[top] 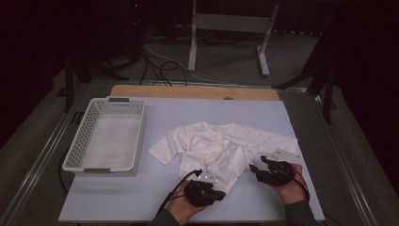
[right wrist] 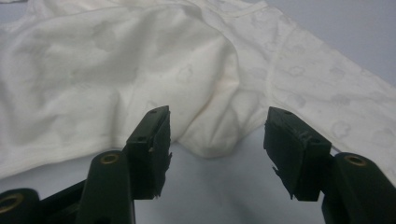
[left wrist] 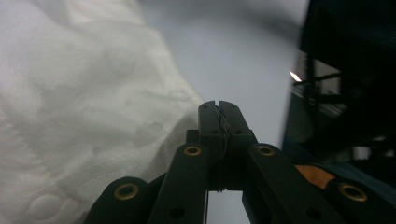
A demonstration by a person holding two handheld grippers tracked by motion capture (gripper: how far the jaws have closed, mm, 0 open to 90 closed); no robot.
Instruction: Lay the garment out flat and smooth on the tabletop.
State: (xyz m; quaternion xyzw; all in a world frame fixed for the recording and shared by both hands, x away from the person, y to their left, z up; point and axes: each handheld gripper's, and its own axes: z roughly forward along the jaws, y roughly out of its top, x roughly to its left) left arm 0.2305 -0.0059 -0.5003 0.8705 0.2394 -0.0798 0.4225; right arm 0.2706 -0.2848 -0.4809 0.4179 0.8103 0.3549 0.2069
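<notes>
Now the left gripper (top: 217, 190) is pinching its jaws together just beside the rumpled white cotton shirt (top: 221, 146), gripping nothing, while the right gripper (top: 258, 165) is gaping wide near the shirt's right hem.

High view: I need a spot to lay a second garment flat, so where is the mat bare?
Bare mat runs along the far edge beyond the white shirt, and along the near-left strip in front of the basket. The near-right is crowded: the shirt, the shut left gripper and the open right gripper fill it.
</notes>
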